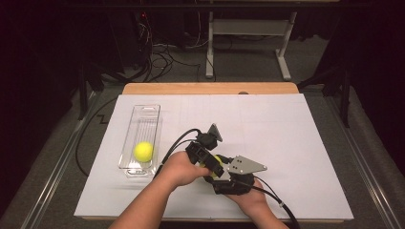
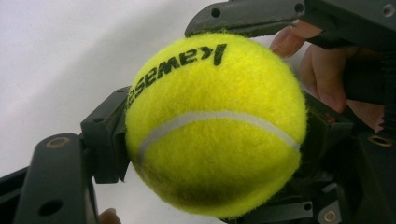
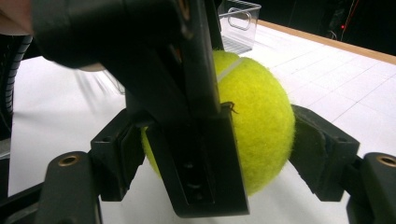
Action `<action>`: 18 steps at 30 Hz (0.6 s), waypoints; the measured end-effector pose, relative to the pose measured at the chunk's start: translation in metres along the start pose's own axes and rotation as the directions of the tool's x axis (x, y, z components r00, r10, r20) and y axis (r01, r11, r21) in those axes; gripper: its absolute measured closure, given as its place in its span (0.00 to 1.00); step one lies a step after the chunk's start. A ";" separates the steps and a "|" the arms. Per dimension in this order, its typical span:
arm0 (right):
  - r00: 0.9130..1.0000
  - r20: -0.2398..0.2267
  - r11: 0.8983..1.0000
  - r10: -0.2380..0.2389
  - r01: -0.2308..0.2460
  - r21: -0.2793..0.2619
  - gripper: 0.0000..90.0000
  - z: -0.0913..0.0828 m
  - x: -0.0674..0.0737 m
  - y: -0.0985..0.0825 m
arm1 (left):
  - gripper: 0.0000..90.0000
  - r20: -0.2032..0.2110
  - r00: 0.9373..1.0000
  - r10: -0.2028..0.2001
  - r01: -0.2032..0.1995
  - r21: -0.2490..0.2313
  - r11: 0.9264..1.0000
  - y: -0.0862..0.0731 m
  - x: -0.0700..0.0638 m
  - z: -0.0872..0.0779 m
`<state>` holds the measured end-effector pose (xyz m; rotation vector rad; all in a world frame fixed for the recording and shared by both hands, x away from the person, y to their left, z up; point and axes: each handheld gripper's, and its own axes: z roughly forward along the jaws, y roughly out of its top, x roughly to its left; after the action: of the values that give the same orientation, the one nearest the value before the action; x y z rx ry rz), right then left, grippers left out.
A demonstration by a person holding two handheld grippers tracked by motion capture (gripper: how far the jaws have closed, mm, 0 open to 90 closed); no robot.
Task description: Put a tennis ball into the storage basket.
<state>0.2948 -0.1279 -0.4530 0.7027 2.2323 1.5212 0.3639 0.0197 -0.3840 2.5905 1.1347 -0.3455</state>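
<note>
Handover time, basically. The fuzzy yellow tennis ball (image 2: 212, 123) is held above the white table (image 1: 286, 143), pinched by the left gripper (image 1: 210, 160) and the right gripper (image 1: 224, 174) at once. One grip should be eased off only once the other feels solid, then it's carried to the clear plastic bin (image 1: 143, 114), where a second yellow ball (image 1: 143, 151) already sits.

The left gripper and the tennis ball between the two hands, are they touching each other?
Touching. In the left gripper view, the left gripper has both black pads pressed against the sides of the tennis ball, with no gap visible on either side.
</note>
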 end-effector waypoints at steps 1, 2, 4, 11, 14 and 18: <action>1.000 0.002 1.000 -0.004 0.004 -0.001 0.28 0.000 0.000 0.000 | 0.29 0.000 1.000 0.000 0.000 -0.002 1.000 0.000 0.000 0.000; 1.000 0.004 1.000 -0.006 0.006 -0.002 0.28 0.000 0.000 0.000 | 0.29 0.000 1.000 0.000 0.000 -0.004 1.000 0.000 -0.001 0.000; 1.000 0.003 1.000 -0.009 0.009 -0.005 0.28 -0.001 0.000 0.000 | 0.29 -0.004 1.000 0.000 0.000 -0.004 1.000 0.000 -0.001 -0.001; 1.000 0.014 0.999 -0.027 0.028 -0.017 0.23 0.000 0.003 0.000 | 0.29 -0.015 1.000 0.002 -0.002 -0.005 1.000 -0.002 -0.002 -0.002; 0.999 0.028 0.999 -0.033 0.033 -0.021 0.18 0.000 0.003 0.000 | 0.29 -0.018 1.000 0.004 -0.005 -0.005 1.000 -0.002 -0.002 -0.003; 0.999 0.031 0.999 -0.024 0.025 -0.022 0.07 0.001 0.003 0.000 | 0.29 -0.014 1.000 0.001 -0.001 -0.013 1.000 -0.003 0.000 -0.004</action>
<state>0.2930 -0.1252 -0.4539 0.6845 2.1902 1.5117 0.3621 0.0227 -0.3804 2.5861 1.1368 -0.3198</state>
